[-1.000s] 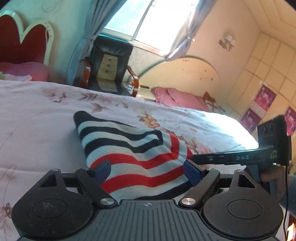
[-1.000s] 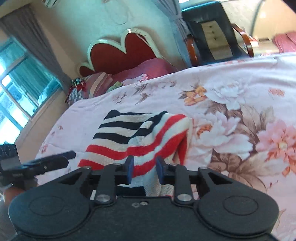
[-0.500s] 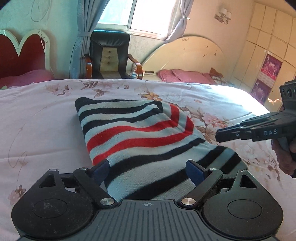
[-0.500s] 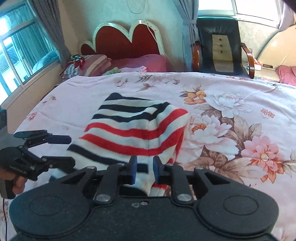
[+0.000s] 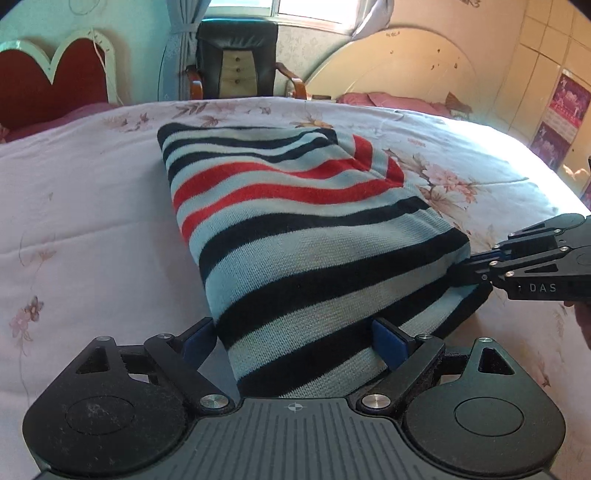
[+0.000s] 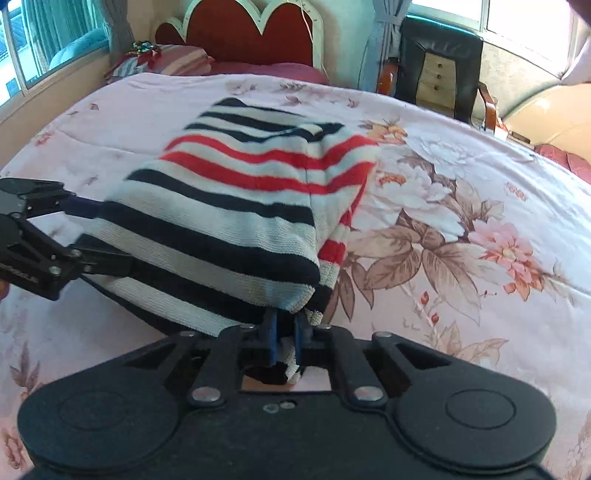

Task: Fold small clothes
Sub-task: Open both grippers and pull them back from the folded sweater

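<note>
A small striped knit garment (image 5: 295, 229), pale blue with navy and red bands, lies folded on the floral bedspread (image 5: 85, 206). My left gripper (image 5: 291, 343) is open; its blue pads (image 5: 386, 345) stand wide apart with the garment's near edge between them. My right gripper (image 6: 285, 338) is shut on the garment's (image 6: 236, 206) near right corner, with cloth pinched between the narrow blue pads. The right gripper also shows at the right of the left wrist view (image 5: 476, 271), against the garment's edge. The left gripper shows at the left of the right wrist view (image 6: 79, 230).
A black office chair (image 5: 236, 62) stands beyond the bed's far edge. A red heart-shaped headboard (image 6: 255, 33) and pillows (image 6: 162, 62) are at the head. A second bed with pink bedding (image 5: 391, 99) lies at the far right.
Both grippers have drawn back toward the near edge, and the garment now lies longer with its navy-striped lower part spread toward me. The right gripper stays shut on the cloth; the left stays open.
</note>
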`<action>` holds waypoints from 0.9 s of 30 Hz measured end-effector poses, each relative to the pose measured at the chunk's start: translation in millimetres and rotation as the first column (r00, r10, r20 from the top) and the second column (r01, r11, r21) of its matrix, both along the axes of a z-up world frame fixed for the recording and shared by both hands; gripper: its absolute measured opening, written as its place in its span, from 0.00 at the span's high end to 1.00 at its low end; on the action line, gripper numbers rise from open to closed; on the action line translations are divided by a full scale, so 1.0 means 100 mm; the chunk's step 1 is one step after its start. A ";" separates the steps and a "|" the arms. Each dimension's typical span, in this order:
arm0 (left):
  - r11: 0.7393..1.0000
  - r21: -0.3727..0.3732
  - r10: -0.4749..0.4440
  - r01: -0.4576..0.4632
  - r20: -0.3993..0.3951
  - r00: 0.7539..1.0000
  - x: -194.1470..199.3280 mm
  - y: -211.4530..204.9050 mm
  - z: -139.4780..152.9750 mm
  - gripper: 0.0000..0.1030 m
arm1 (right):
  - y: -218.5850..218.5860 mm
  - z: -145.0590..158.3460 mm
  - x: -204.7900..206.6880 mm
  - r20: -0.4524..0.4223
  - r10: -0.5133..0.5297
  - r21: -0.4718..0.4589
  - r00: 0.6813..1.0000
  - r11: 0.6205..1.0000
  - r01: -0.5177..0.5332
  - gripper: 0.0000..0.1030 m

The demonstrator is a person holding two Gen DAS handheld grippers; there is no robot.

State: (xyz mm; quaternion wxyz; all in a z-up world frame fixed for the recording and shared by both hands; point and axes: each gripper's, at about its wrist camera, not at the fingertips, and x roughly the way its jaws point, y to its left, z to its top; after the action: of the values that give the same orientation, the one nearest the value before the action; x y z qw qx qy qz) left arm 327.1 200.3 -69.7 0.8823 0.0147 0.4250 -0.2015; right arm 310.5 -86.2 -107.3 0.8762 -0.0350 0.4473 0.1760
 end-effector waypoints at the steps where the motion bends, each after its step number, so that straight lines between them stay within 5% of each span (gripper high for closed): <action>1: 1.000 -0.009 0.006 -0.006 -0.007 1.000 -0.01 0.01 -0.03 0.14 | -0.02 0.00 0.02 -0.007 -0.019 0.022 1.000 1.000 0.019 0.95; 6: 0.997 -0.038 0.063 -0.063 -0.016 0.998 -0.09 0.03 -0.06 0.14 | 0.00 0.05 -0.05 -0.009 -0.040 0.031 0.999 0.999 0.041 0.92; 9: 0.996 -0.007 0.084 -0.084 0.006 0.996 -0.16 0.00 -0.01 0.14 | -0.04 0.16 -0.14 -0.007 -0.050 0.077 0.999 0.996 0.051 0.75; 11: 0.994 0.009 0.106 -0.106 0.010 0.994 -0.21 -0.01 0.01 0.06 | -0.05 0.21 -0.22 0.019 -0.064 0.061 0.998 0.996 0.063 0.53; 14: 0.991 0.019 0.134 -0.134 0.023 0.991 -0.29 -0.03 0.06 0.00 | -0.12 0.26 -0.30 0.028 -0.088 0.077 0.996 0.993 0.085 0.40; 21: 0.983 0.044 0.174 -0.176 0.048 0.984 -0.60 -0.14 0.28 0.00 | -0.28 0.46 -0.61 0.063 -0.160 0.127 0.985 0.980 0.151 0.28; 27: 0.975 0.034 0.214 -0.221 0.153 0.965 -1.09 -0.25 0.73 0.00 | -0.41 0.83 -1.16 0.144 -0.203 0.155 0.969 0.971 0.180 0.15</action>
State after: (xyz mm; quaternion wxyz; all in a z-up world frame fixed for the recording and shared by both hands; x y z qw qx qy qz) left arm 217.8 175.0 2.9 0.9277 0.0053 0.3621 -0.0909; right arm 194.6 -126.9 -24.5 0.9221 0.0564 0.3641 0.1181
